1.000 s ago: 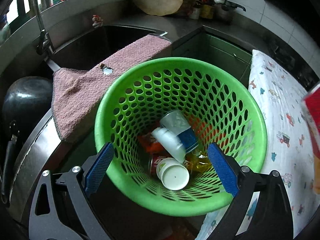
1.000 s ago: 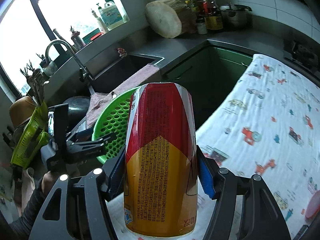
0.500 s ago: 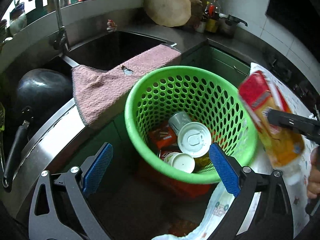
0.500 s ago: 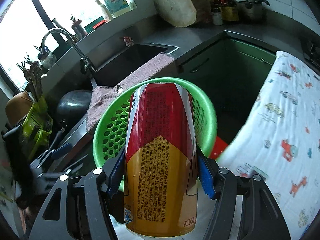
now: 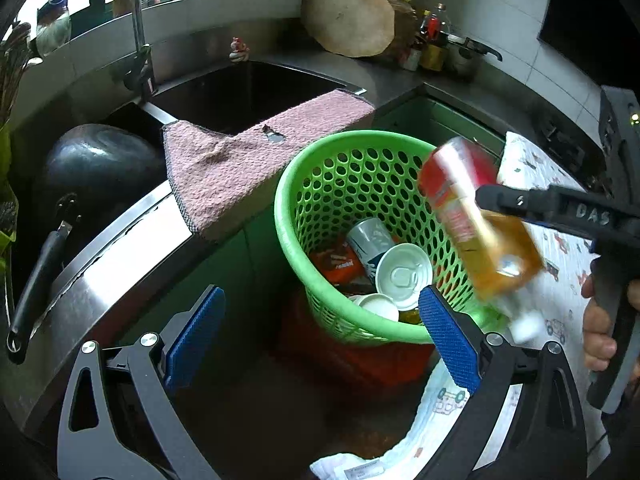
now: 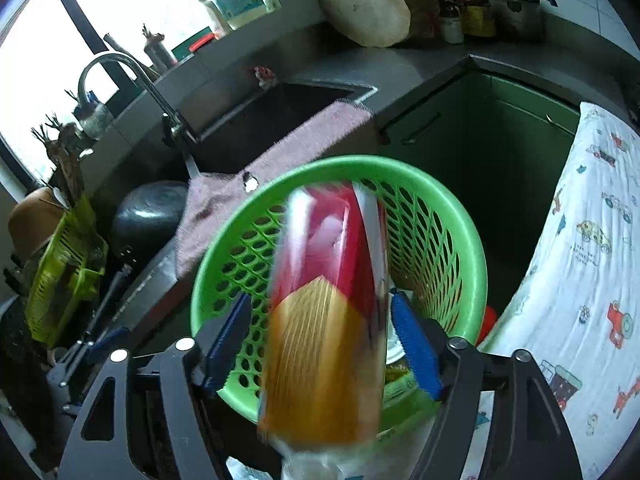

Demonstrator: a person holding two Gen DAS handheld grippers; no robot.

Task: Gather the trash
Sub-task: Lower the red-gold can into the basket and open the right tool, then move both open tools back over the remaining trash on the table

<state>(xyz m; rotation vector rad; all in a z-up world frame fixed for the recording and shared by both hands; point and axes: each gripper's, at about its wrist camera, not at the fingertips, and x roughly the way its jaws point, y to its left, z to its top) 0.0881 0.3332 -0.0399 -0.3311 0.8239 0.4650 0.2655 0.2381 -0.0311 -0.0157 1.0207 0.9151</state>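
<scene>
A green perforated basket (image 5: pixel 352 148) (image 6: pixel 460 216) holds cans, cups and wrappers, among them a white can end (image 5: pixel 404 272). A red and yellow bottle (image 6: pixel 324 320) (image 5: pixel 476 228) is blurred, tilted over the basket's rim, between the spread fingers of my right gripper (image 6: pixel 324 344); gaps show between its sides and the blue pads. My right gripper also shows in the left wrist view (image 5: pixel 560 208), at the basket's right. My left gripper (image 5: pixel 320 336) is open and empty, low in front of the basket.
A pink towel (image 5: pixel 248 164) hangs over the sink edge (image 5: pixel 256 92). A black pan (image 5: pixel 88 172) lies at left. A patterned white cloth (image 6: pixel 580 264) covers the surface at right. A round wooden board (image 5: pixel 348 20), bottles and a pot stand at the back counter.
My right gripper carried the bottle over the basket and its fingers spread; the bottle now tilts and blurs, slipping free. My left gripper drew back from the basket.
</scene>
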